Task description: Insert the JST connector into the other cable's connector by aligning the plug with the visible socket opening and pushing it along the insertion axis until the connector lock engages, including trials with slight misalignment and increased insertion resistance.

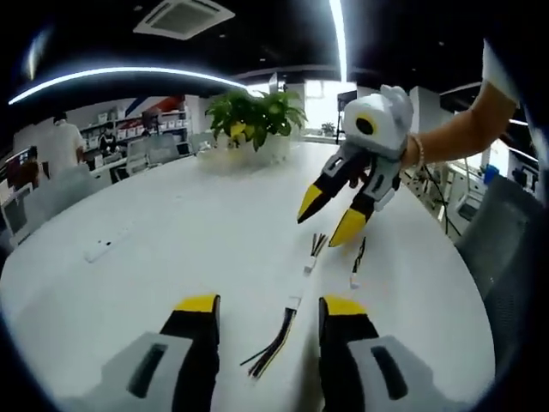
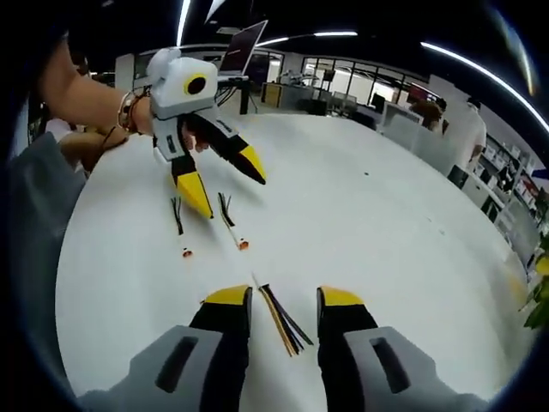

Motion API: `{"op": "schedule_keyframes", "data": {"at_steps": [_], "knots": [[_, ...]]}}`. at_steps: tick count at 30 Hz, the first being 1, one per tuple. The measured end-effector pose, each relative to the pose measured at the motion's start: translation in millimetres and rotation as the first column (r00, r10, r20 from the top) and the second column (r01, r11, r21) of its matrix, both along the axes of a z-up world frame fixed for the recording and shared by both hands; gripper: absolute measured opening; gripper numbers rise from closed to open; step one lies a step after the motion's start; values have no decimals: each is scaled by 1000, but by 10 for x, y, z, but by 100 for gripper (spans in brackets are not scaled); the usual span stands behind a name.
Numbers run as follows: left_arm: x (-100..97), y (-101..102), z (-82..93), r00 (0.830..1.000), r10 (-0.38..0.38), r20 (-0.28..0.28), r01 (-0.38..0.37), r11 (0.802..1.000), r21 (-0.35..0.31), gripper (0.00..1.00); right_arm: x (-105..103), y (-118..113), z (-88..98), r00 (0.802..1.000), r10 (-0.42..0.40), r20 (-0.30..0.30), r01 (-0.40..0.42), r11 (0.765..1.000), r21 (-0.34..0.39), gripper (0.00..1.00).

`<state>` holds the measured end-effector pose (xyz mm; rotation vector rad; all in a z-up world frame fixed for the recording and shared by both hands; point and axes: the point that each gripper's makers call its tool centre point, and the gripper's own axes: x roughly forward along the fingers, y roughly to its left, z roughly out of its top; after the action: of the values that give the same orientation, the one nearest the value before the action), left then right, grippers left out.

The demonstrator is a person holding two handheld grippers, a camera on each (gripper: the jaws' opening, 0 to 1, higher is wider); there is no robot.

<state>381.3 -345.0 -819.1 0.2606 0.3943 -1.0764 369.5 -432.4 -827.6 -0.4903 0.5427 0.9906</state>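
In the left gripper view my left gripper (image 1: pixel 270 305) is open, its yellow-tipped jaws either side of a black and yellow wire bundle (image 1: pixel 276 336) that lies on the white table (image 1: pixel 171 232) and ends in a small white connector (image 1: pixel 294 302). Further off lie two short cables (image 1: pixel 314 253) (image 1: pixel 357 262), and my right gripper (image 1: pixel 326 225) hovers open just above their far ends. In the right gripper view my right gripper (image 2: pixel 283 298) is open around another wire bundle (image 2: pixel 279 322). Beyond it, two short cables with connectors (image 2: pixel 184 251) (image 2: pixel 243 245) lie under the open left gripper (image 2: pixel 229 193).
A potted plant (image 1: pixel 253 116) stands at the table's far side in the left gripper view. A chair (image 1: pixel 506 232) sits by the right edge. A person's forearm (image 1: pixel 463 129) holds the right gripper. Desks and people stand in the background.
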Motion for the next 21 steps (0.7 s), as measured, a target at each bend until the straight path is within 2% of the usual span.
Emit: {"op": "schedule_keyframes", "data": {"at_steps": [12, 21], "knots": [[-57, -120, -89, 999, -32, -15, 32, 999, -16, 27, -26, 116, -121, 999, 45, -5, -45, 999, -9, 21], [-108, -155, -163, 998, -52, -33, 51, 999, -12, 22, -55, 164, -152, 997, 72, -1, -72, 997, -11, 13]]}}
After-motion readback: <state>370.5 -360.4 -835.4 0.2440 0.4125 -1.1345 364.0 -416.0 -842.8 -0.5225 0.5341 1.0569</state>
